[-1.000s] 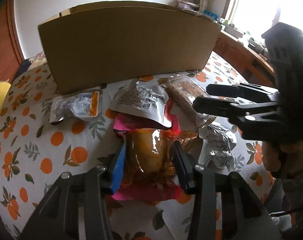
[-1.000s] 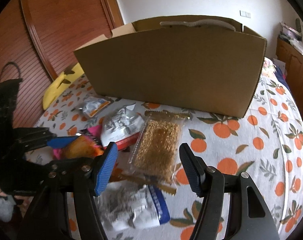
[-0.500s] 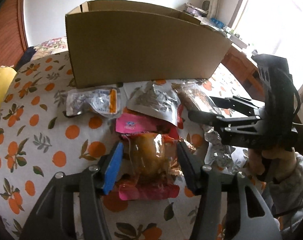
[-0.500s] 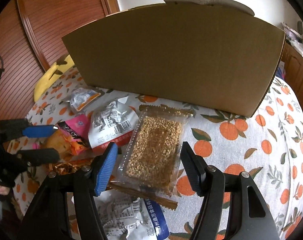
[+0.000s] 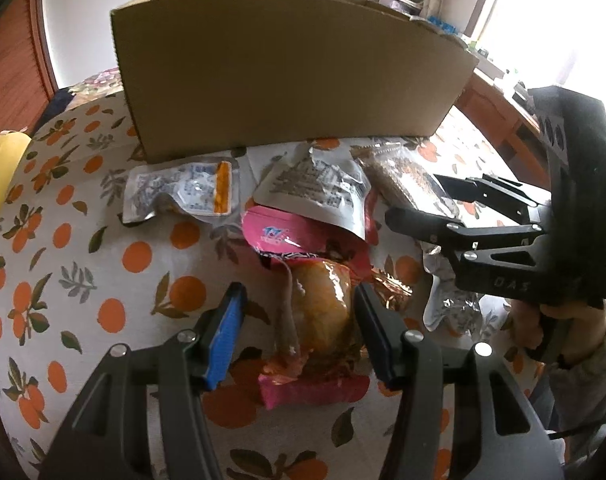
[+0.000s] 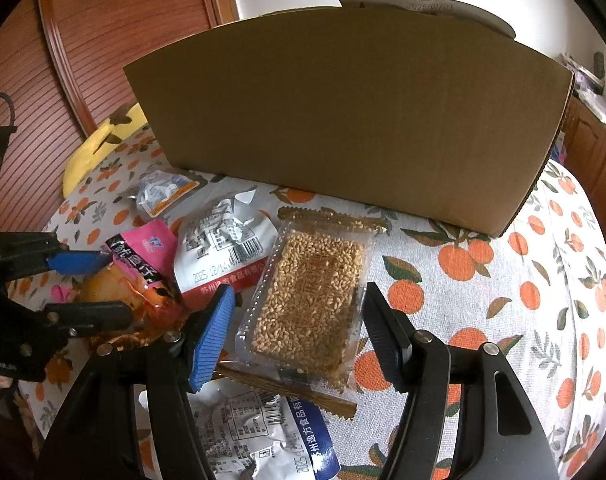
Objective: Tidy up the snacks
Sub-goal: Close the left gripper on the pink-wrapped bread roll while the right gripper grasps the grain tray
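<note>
**A:** What is lying where, and why?

**B:** A tall cardboard box (image 6: 343, 120) is standing at the back of the worktop (image 6: 543, 280), which is wearing an orange-print cloth. Snack packets are lying loose in a heap in front of the box, probably waiting to go inside it. The box's top is out of view, so I cannot tell what it is holding.

**A:** What is the left claw doing?

**B:** The left claw (image 5: 299, 328) is hanging wide, its two fingers straddling a golden bun in a clear wrapper (image 5: 319, 312). The bun is sitting between them, resting on a pink packet (image 5: 287, 236). The right-side finger looks just beside the wrapper; the blue-padded one is standing apart. Nothing is gripped, I judge.

**A:** And the right claw?

**B:** The right claw (image 6: 299, 328) is also gaping wide and carrying nothing. A clear pack holding a grain bar (image 6: 311, 300) is lying between its fingers, tilted across a white pouch (image 6: 223, 248) and a blue-and-white pouch (image 6: 263, 432). Whether the fingers are touching it, I cannot tell.

**A:** Why both at once?

**B:** Each claw seems to be lining up on its own packet.
</note>
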`<state>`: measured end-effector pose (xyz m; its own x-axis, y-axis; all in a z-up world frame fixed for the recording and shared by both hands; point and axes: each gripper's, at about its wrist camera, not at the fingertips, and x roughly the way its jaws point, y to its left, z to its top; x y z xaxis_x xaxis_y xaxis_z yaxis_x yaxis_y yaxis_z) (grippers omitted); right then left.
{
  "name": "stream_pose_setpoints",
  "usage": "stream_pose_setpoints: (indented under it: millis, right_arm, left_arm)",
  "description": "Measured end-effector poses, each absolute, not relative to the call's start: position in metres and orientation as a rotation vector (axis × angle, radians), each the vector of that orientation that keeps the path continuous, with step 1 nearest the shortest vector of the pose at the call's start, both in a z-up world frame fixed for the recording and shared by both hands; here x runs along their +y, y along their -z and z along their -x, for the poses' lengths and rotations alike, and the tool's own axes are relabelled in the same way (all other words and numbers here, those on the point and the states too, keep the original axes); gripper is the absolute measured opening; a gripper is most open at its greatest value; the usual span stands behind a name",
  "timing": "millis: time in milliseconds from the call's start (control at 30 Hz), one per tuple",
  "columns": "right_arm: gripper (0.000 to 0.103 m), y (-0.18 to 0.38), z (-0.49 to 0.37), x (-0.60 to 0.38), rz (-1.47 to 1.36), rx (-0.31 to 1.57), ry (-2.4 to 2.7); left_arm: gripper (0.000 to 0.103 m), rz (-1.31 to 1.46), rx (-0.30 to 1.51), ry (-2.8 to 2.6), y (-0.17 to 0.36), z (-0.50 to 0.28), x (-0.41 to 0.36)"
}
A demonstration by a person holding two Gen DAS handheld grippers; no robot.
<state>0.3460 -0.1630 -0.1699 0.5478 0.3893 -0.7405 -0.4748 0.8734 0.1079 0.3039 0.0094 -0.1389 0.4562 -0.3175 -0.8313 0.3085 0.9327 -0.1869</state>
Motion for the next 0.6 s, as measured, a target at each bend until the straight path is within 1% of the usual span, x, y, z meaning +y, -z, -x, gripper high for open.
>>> stream_pose_setpoints:
  millis: [67, 133, 167, 200, 300, 333, 367, 600]
  right_arm:
    - [0.066, 0.170, -0.346, -0.163, 0.110, 0.849, -0.513]
    - [0.066, 0.170, -0.346, -0.162, 0.111, 0.848, -0.513]
    - [0.066, 0.170, -0.346, -0.162, 0.110, 0.849, -0.513]
    - [0.066, 0.170, -0.346, -0.162, 0.111, 0.849, -0.513]
    - [0.064, 0.170, -0.346, -0.163, 0.107, 0.847, -0.509]
    - [0.060, 0.170, -0.346, -0.164, 0.101, 0.847, -0.505]
    - [0.059, 0.170, -0.347, -0.165, 0.092, 0.847, -0.506]
    - [0.054, 0.170, -0.346, -0.165, 0.121, 0.843, -0.481]
  left_arm:
    - [0.056, 0.014, 1.028, 0.390, 0.139, -0.304, 0.007]
    - [0.053, -0.005, 1.021, 0.394, 0.140, -0.303, 0.003]
    - [0.042, -0.016, 1.013, 0.406, 0.139, -0.301, 0.001]
    - [0.034, -0.023, 1.005, 0.415, 0.138, -0.300, -0.001]
    - [0.034, -0.081, 0.981, 0.400, 0.135, -0.294, -0.008]
    - [0.034, -0.084, 0.974, 0.399, 0.134, -0.292, -0.009]
    - [0.034, -0.084, 0.972, 0.397, 0.133, -0.292, -0.008]
    - [0.034, -0.069, 0.938, 0.395, 0.117, -0.277, -0.001]
